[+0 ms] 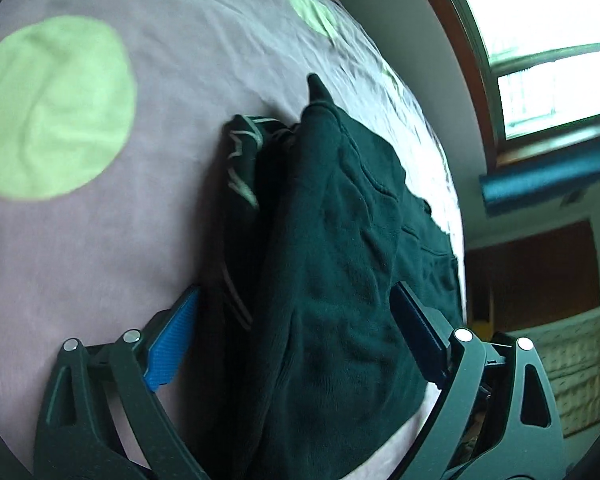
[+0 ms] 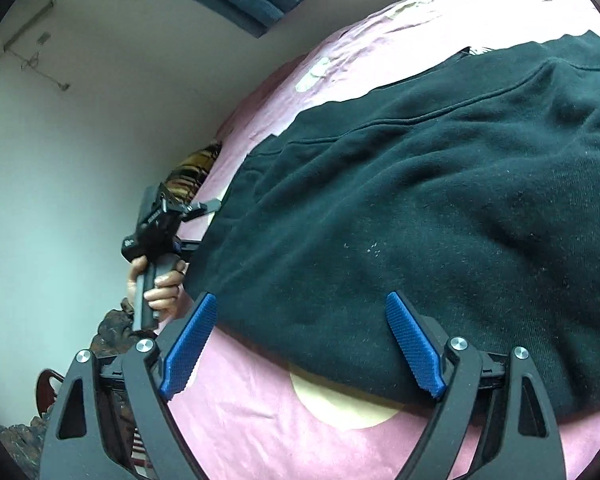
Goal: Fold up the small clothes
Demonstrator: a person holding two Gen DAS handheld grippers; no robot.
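Right now the dark green garment (image 2: 420, 208) lies spread on the pink bed sheet (image 2: 284, 432), covering most of the near part of the bed. In the right wrist view its near hem runs across just beyond the blue pads (image 2: 188, 348) of the right hand-held gripper (image 2: 302, 346), whose jaws stand wide apart with nothing pressed between them; the hem passes between the fingertips but the pads do not bear on it. Below the hem, bare sheet with a pale yellow circle (image 2: 340, 404) shows.

At the garment's left edge, by the side of the bed, a hand (image 2: 160, 284) grips the handle of the left hand-held gripper (image 2: 208, 216), its fingers reaching onto the cloth edge. In the left wrist view the left hand-held gripper (image 1: 296, 336) is spread wide, a raised fold of the garment (image 1: 332, 240) lying between its pads (image 1: 172, 344); whether the pads press the cloth I cannot tell. A pale printed mark (image 1: 240, 168) shows on a folded-under part, too blurred to read.

Open sheet with green circles (image 1: 56, 108) stretches to the left of the garment in that view. To the right the bed edge drops away toward a window (image 1: 540, 48) and a blue curtain (image 1: 548, 184). White lettering on the left gripper's body is too small to read.
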